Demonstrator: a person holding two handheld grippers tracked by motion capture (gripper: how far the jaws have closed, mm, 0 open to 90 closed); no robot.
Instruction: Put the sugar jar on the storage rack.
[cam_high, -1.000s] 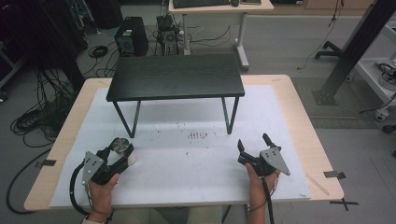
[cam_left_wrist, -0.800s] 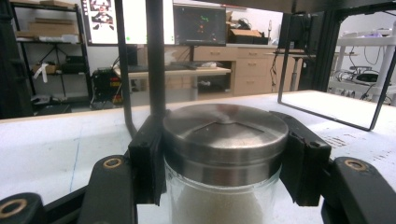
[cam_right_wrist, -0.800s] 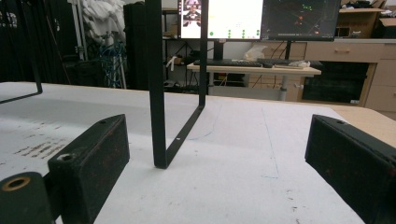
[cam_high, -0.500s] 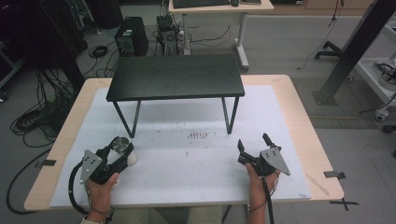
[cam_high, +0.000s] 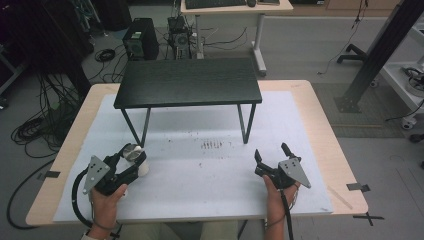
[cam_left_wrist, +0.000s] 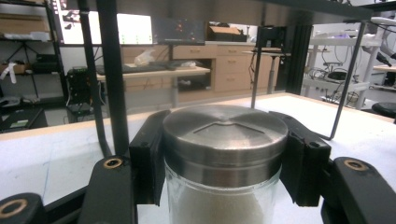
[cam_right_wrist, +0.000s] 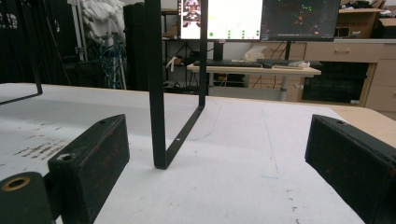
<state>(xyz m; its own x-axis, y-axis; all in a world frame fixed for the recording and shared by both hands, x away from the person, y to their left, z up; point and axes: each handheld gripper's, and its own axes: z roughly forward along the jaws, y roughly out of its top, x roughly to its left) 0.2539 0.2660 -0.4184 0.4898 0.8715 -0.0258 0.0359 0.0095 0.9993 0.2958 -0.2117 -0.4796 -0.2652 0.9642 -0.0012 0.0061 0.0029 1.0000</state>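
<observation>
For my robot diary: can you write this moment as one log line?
left hand-held gripper: shut on jar | right hand-held gripper: open, holding nothing | jar lid: on | black stand: behind

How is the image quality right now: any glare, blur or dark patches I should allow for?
High view: evenly lit, sharp, dark at upper left. Left gripper view: jar so close its steel lid looks soft, with pale glare; background monitor blown out. Right gripper view: jaws blurred, black stand leg sharp, monitor overexposed.
</observation>
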